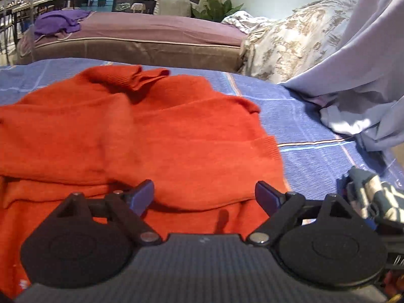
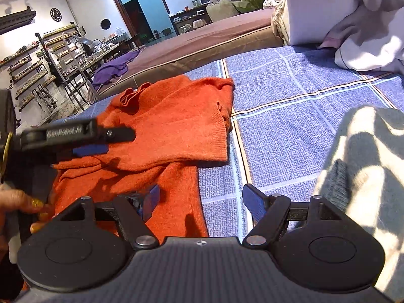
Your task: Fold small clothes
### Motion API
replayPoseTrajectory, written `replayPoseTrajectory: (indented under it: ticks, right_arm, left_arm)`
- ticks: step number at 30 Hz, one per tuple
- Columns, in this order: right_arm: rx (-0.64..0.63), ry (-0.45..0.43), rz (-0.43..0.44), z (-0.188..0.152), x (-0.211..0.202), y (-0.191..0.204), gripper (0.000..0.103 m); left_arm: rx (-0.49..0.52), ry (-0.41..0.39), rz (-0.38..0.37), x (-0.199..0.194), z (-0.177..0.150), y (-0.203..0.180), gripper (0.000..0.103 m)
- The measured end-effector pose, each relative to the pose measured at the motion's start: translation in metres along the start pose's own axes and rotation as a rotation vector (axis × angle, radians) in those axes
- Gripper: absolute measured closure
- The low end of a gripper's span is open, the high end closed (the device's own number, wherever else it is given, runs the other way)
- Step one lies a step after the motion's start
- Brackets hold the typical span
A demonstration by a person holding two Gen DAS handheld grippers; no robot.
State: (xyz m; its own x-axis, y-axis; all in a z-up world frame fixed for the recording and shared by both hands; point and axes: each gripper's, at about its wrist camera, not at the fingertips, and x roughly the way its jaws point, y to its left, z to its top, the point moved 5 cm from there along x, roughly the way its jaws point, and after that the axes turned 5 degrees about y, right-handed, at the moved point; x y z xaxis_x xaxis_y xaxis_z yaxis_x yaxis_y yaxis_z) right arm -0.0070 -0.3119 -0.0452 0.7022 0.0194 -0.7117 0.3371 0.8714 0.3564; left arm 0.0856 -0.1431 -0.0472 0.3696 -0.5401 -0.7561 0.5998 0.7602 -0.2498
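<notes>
I am hovering the left gripper (image 1: pixel 204 197) over the folded sweater (image 1: pixel 141 136), jaws spread, pinching nothing. I am holding the right gripper (image 2: pixel 201 203) at the sweater's right edge, jaws also spread, empty.

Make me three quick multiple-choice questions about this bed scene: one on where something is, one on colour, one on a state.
1. The orange knitted sweater lies on:
A. blue checked bedspread
B. floor
C. chair

2. The crumpled cloth on the far brown bed is:
A. green
B. purple
C. yellow

3. The left gripper is:
A. shut on the sweater
B. open
C. holding a sock

Answers: 1 A, bedspread shows around the sweater. 2 B, purple cloth at the bed's left end. 3 B, jaws apart, nothing clamped.
</notes>
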Motion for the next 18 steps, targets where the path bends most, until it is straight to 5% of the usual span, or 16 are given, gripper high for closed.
replayPoseTrajectory:
  ticks: [6, 12, 15, 18]
  right_arm:
    - [0.05, -0.013, 0.012, 0.03, 0.033, -0.003, 0.0]
    - [0.131, 0.046, -0.023, 0.037, 0.067, -0.015, 0.0]
    - [0.2, 0.064, -0.033, 0.032, 0.078, -0.021, 0.0]
    - [0.245, 0.068, -0.036, 0.026, 0.08, -0.023, 0.0]
  left_arm:
    - [0.006, -0.018, 0.263, -0.032, -0.011, 0.089, 0.015]
    - [0.202, -0.047, 0.521, -0.049, -0.011, 0.139, 0.016]
    - [0.36, -0.049, 0.579, -0.041, -0.006, 0.139, 0.02]
    - [0.407, -0.052, 0.577, -0.032, 0.001, 0.139, 0.026]
